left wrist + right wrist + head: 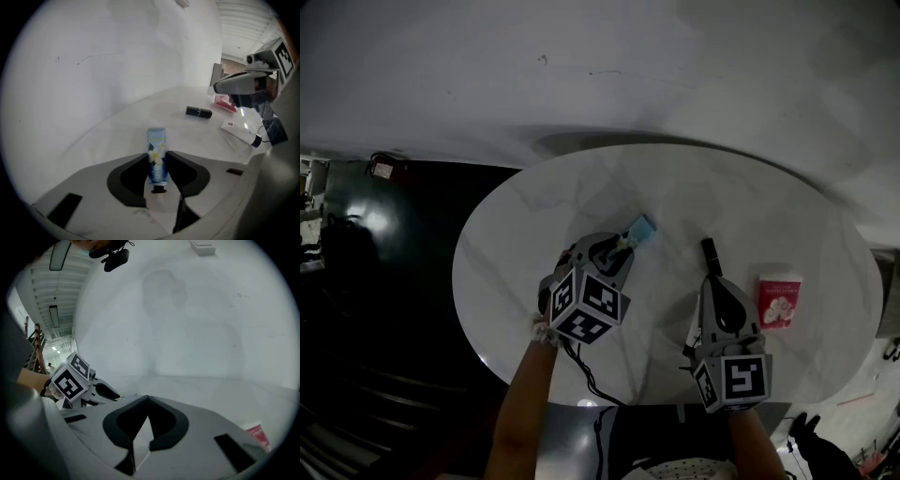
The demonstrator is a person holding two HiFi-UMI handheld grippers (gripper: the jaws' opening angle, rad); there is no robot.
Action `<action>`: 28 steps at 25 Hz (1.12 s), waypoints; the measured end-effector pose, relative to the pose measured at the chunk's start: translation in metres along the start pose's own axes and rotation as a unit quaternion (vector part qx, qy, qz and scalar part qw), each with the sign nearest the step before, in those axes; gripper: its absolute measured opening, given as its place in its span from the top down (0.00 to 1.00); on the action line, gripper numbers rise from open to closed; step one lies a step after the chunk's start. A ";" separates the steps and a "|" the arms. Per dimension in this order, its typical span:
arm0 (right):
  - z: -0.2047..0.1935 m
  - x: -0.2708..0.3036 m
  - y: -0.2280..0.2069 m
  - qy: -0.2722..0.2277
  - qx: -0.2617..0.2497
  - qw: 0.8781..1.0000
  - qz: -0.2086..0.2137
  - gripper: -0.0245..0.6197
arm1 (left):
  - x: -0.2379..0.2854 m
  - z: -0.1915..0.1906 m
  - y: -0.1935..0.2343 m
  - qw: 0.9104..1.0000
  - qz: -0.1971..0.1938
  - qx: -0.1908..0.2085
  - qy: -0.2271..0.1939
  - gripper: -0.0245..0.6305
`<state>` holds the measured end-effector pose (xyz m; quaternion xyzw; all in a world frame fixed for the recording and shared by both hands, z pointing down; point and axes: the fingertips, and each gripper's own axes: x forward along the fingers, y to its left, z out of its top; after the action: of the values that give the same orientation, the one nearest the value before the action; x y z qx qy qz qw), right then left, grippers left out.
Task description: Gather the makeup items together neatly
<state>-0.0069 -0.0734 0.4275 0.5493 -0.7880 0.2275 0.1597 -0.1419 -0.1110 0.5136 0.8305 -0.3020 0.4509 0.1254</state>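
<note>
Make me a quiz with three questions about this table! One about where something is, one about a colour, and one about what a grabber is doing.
1. Where is the blue tube?
A. on the floor
B. between the jaws of the left gripper
C. inside a cup

2. What colour is the lipstick?
A. black
B. yellow
C. green

3. How are the jaws of the right gripper?
A. wide apart
B. closed on a brush
C. together, with nothing between them

Answers: 1 B, the left gripper view shows its pads on both sides of the tube. 2 A, it lies dark on the white table. 3 C, the right gripper view shows the tips meeting.
</note>
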 end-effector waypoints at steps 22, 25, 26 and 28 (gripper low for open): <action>0.007 -0.006 0.001 -0.008 0.005 1.000 0.001 0.92 | -0.021 0.016 0.018 0.969 0.103 -0.217 -0.057 0.70; 0.009 -0.008 0.000 -0.011 0.007 1.000 -0.001 0.92 | -0.020 0.029 0.019 0.962 0.126 -0.232 -0.064 0.70; 0.009 -0.008 0.000 -0.011 0.009 1.000 -0.001 0.92 | -0.019 0.032 0.019 0.960 0.134 -0.237 -0.065 0.70; 0.009 -0.009 -0.002 -0.011 0.015 1.000 -0.003 0.92 | -0.015 0.039 0.019 0.955 0.148 -0.249 -0.065 0.70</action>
<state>-0.0017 -0.0715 0.4161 0.5566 -0.7845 0.2328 0.1437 -0.1335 -0.1384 0.4782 0.7462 -0.5321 0.3201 0.2400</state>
